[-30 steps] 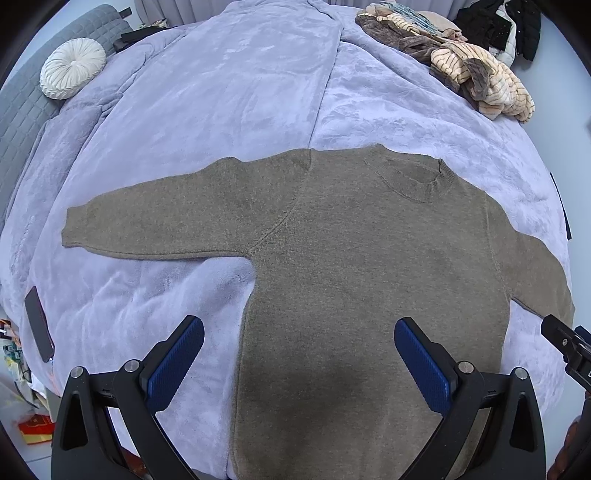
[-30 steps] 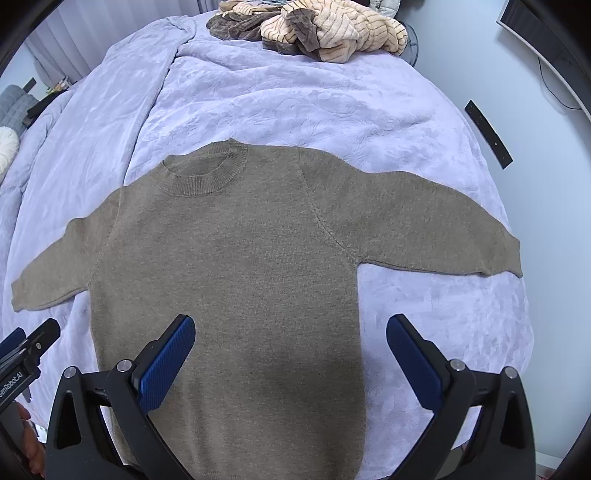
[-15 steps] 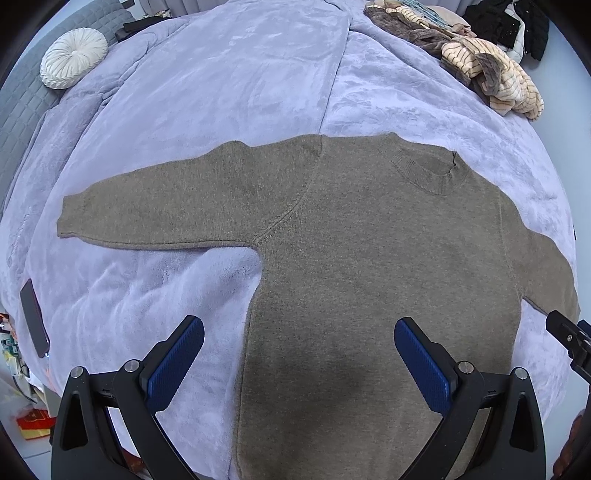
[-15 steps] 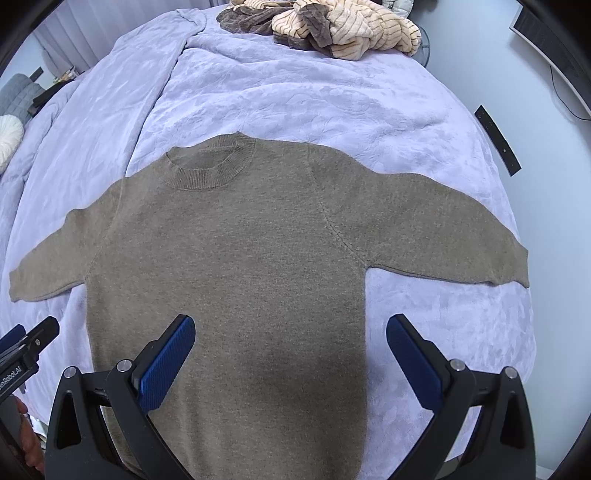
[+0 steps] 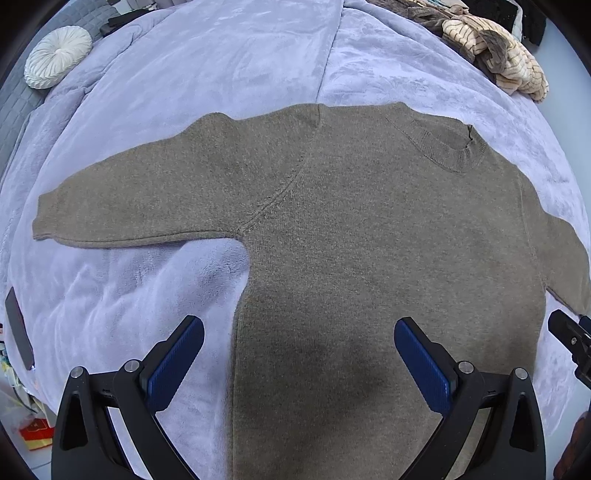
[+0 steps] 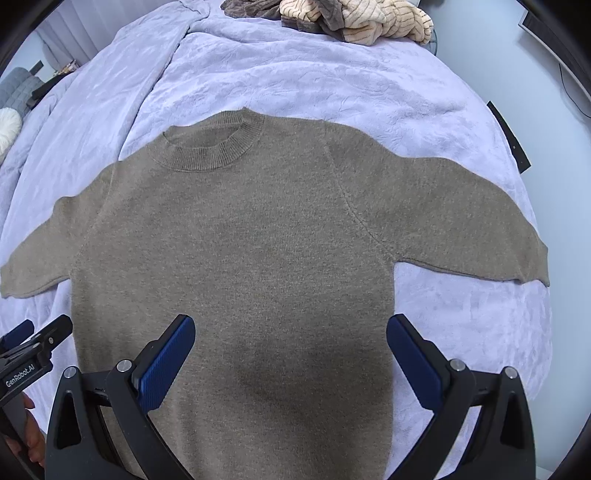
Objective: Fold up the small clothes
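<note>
**Sweater spread flat, no fold made yet**

The sweater (image 5: pixel 369 240) lies face up on the blanket (image 5: pixel 221 74), body smooth, collar (image 6: pixel 214 151) at the far end and hem toward the cameras. Both sleeves stretch straight out to the sides: the left sleeve (image 5: pixel 140 199) and the right sleeve (image 6: pixel 461 229) each rest flat on the blanket. Nothing is doubled over, so the laying-out looks done and all the folding is left, likely the 2 sleeves inward first, then the body.

The left gripper (image 5: pixel 299 350) hangs above the lower left part of the body, its jaws spread wide and holding nothing; the sweater's left side edge runs between its blue pads (image 5: pixel 177 362). The right gripper (image 6: pixel 291 350) hangs over the lower right part of the body, released just as wide and empty too, with the right side edge near its right pad. Whether either touches the knit cannot be told.

A pile of other clothes (image 6: pixel 354 22) waits at the far end of the blanket.
</note>
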A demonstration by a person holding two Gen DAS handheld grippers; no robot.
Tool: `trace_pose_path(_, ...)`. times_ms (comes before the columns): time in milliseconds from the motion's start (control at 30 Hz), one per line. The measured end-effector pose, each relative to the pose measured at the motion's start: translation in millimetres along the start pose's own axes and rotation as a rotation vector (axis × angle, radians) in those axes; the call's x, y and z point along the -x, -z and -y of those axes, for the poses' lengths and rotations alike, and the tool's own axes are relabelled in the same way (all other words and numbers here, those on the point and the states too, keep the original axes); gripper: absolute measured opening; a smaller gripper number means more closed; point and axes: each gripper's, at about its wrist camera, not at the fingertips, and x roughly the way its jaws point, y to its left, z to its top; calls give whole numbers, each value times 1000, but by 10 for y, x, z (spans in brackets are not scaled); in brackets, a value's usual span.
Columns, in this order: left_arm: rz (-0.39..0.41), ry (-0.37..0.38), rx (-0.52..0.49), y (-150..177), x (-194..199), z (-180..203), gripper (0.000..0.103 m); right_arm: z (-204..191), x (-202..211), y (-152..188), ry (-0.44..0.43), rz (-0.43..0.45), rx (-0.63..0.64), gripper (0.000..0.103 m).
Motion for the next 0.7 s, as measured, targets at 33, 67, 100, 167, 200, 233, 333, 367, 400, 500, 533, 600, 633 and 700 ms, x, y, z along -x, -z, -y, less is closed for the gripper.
trace_pose_path(33, 1, 0, -1, 4, -12, 2, 103, -9, -18, 11, -3, -4, 3, 103)
trace_pose_path(67, 1, 3, 1, 6, -26, 1, 103, -16, -32, 17, -4, -6, 7, 103)
trace_pose_path(100, -1, 7, 2, 8, -37, 0, 103, -27, -41, 28, -2, -7, 11, 103)
trace_pose_path(167, -1, 13, 0, 14, -61, 6, 103, -39, -41, 40, -2, -6, 15, 103)
trace_pose_path(200, -1, 12, -3, 13, -73, 11, 103, -43, -39, 45, -3, -5, 15, 103)
trace_pose_path(233, -1, 12, -5, 15, -86, 14, 103, -45, -37, 48, -3, -4, 14, 103)
trace_pose_path(333, -2, 17, -5, 20, -101, 5, 103, -48, -33, 54, 0, -3, 15, 103)
trace_pose_path(367, -1, 20, -4, 21, -100, -6, 103, -54, -31, 57, 0, -2, 15, 103)
trace_pose_path(400, 0, 21, -3, 21, -101, -11, 103, -62, -28, 59, 1, 0, 16, 103)
trace_pose_path(500, 0, 28, -2, 25, -106, -36, 103, -88, -18, 46, 5, 3, 16, 103)
trace_pose_path(533, 0, 30, -3, 26, -106, -44, 103, -99, -12, 39, 6, 6, 15, 103)
trace_pose_path(600, 2, 39, -2, 20, -103, -77, 103, -127, 1, 26, 5, 11, 10, 103)
trace_pose_path(633, 4, 47, 0, 15, -104, -104, 103, -149, 11, 24, 2, 13, 7, 103)
trace_pose_path(700, 7, 73, 17, -5, -115, -205, 103, -200, 20, 19, -6, 15, 8, 103)
